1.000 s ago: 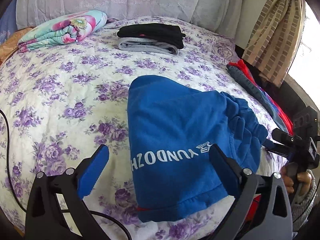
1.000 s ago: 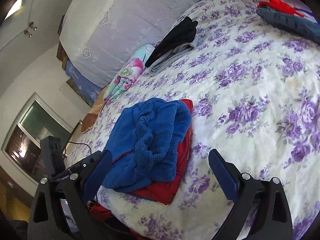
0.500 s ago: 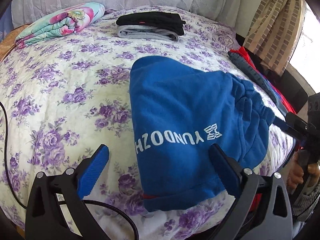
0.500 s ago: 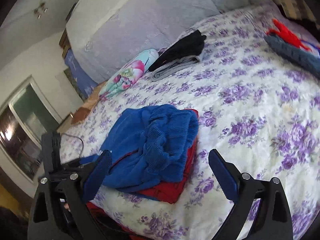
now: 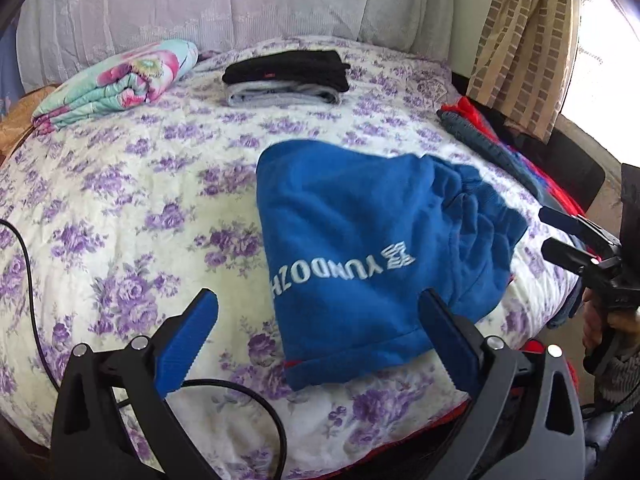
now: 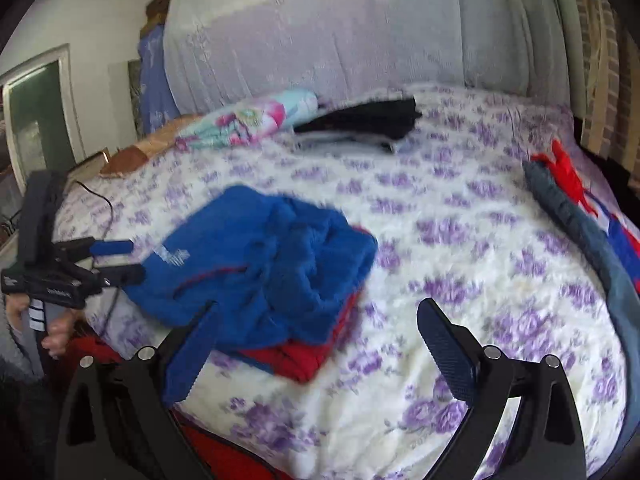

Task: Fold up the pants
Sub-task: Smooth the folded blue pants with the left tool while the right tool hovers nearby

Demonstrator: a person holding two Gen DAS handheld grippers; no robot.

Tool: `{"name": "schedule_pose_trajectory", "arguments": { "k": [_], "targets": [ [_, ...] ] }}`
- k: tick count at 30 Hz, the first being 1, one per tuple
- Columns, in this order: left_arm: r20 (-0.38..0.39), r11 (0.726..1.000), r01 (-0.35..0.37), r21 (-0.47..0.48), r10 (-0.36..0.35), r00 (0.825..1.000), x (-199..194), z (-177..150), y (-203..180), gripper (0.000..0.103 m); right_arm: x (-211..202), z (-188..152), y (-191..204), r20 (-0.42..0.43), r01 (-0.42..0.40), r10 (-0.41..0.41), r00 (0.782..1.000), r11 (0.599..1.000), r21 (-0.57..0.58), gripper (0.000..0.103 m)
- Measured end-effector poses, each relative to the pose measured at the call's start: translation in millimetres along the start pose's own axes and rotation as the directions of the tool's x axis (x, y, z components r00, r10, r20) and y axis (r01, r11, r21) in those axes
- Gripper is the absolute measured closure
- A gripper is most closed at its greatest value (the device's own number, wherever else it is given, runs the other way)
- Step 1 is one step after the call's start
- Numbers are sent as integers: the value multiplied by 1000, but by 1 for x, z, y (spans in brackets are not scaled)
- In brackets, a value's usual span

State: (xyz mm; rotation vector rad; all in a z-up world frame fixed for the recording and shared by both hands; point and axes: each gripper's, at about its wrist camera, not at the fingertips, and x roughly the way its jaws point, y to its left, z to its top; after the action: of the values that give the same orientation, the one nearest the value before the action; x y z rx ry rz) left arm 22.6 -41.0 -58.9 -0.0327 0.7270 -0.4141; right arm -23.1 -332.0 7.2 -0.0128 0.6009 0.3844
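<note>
Left claw (image 5: 316, 338) gapes empty, folded blue fleece pants (image 5: 372, 256) at its 1 o'clock on floral quilted bed (image 5: 120, 216). Right claw (image 6: 316, 342) also spread, pants at 11 o'clock; left nearer.

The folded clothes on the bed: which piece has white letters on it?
The blue pants, lying nearest the left gripper. The black garment and the grey garment, stacked far back, show no letters.

blue pants (image 5: 360, 248), purple-flowered white bedspread (image 5: 140, 208)
</note>
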Motion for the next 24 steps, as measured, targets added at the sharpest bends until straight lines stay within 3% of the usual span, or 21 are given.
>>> {"name": "schedule_pose_trajectory", "arguments": {
  "k": [2,4,6,8,9,13,16,19,21,24],
  "targets": [
    [21,999,46,0,-46,999,-2,5,-7,5,-9,8,15,71,-93,95,993,995,-31,6],
    [-4,998,61,7,-61,998,7,5,-14,5,3,14,29,61,-186,189,980,981,-45,15],
    [-68,999,33,37,-30,997,24,-1,-19,5,31,10,38,-32,-271,271,962,962,-21,32],
    [-158,998,8,61,1,987,45,-12,-17,4,60,-3,36,-149,-259,260,954,965,23,45],
    [-176,999,33,38,-26,984,49,-19,-11,4,68,-11,31,-182,-251,254,950,967,40,49],
    [-162,998,35,49,-27,986,39,-21,-8,4,52,-20,21,-214,-308,317,924,949,72,49],
    [-84,997,56,44,-53,995,19,-12,-11,4,38,-14,15,-203,-351,367,908,930,112,38],
    [4,995,98,32,-98,995,0,3,-17,4,20,12,-2,-75,-449,469,880,874,187,26],
    [26,987,155,35,-156,987,-1,14,-24,4,25,35,-23,5,-507,526,850,816,278,17],
    [-6,979,194,54,-194,981,14,22,-41,4,63,61,-57,6,-502,565,825,727,469,16]
  ]
}}
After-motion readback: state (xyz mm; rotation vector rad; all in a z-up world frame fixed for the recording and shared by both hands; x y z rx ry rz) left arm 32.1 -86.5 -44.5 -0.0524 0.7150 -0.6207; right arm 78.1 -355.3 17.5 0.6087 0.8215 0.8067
